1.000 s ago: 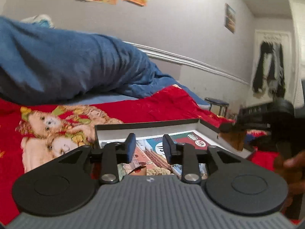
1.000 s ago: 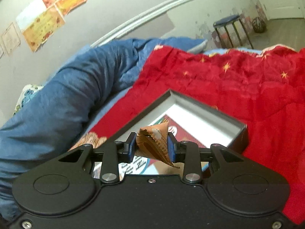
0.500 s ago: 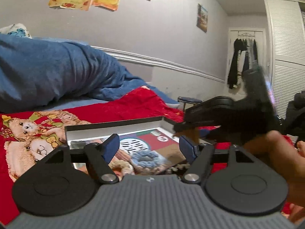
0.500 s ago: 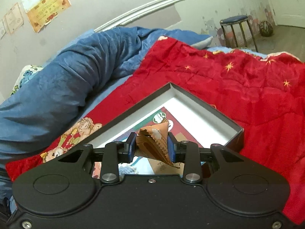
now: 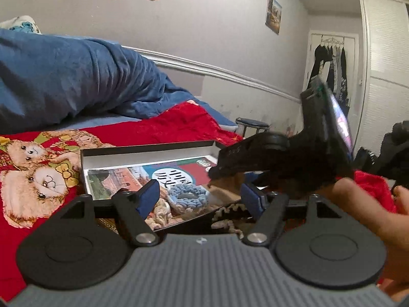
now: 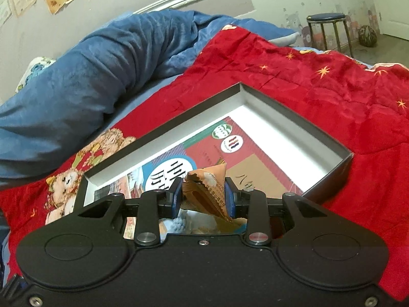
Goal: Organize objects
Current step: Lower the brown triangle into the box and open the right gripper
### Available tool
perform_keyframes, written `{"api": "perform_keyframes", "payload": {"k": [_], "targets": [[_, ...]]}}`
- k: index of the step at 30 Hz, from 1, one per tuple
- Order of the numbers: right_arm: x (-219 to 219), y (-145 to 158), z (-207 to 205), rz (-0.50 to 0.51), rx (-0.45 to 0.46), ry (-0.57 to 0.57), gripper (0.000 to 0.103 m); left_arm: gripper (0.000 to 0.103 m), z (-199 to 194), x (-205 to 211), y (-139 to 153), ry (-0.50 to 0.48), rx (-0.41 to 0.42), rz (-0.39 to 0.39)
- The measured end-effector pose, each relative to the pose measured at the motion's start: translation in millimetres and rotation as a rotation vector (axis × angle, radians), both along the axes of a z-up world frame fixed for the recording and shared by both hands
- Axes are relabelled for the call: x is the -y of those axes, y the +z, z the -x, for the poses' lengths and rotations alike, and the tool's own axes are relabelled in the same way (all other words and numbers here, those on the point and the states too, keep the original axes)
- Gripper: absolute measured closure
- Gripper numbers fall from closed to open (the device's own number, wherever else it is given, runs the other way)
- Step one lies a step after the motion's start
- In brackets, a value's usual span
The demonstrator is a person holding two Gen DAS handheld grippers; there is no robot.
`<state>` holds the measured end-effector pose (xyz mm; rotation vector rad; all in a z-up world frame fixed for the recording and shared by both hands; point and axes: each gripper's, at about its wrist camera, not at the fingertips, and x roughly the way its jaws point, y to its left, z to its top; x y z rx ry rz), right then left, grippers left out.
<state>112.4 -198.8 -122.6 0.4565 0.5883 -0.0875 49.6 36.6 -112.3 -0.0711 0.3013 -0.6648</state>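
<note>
A shallow dark box [image 6: 271, 97] with a white inside lies on the red bedspread; it also shows in the left wrist view [image 5: 143, 146]. A colourful printed sheet [image 6: 204, 148] covers its floor. My right gripper [image 6: 204, 194] is shut on an orange-brown snack packet [image 6: 209, 186] and holds it over the box's near part. My left gripper [image 5: 200, 197] is open and empty at the box's near edge, above a blue crocheted ring [image 5: 186, 197] and beige crocheted pieces [image 5: 161, 215]. The right gripper's black body [image 5: 281, 158] hangs over the box's right side.
A red bedspread [image 6: 332, 81] with a teddy-bear print [image 5: 35, 174] covers the bed. A rolled blue blanket [image 6: 89, 64] lies behind the box by the wall. A stool [image 6: 324, 25] stands beyond the bed. Clothes [image 5: 329, 61] hang on a door.
My left gripper has opened wide and turned to the right. My right gripper has carried the snack packet forward over the box.
</note>
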Motion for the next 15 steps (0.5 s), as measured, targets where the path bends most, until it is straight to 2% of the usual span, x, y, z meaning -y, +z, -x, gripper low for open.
{"api": "perform_keyframes", "payload": {"k": [9,11,15], "targets": [[-4.0,-2.0,-3.8,0.026,-0.023,0.031,0.069,0.022,14.9,7.0,-0.1,-0.130,-0.012,0.015],[-3.6,-1.9,-3.7,0.035,-0.030,0.030,0.068,0.023,18.6,8.4,-1.2,-0.124,0.008,0.013],[2.4,2.4,1.9,0.018,-0.008,0.019,0.061,0.023,24.7,11.6,-1.4,-0.128,0.054,-0.002]]}}
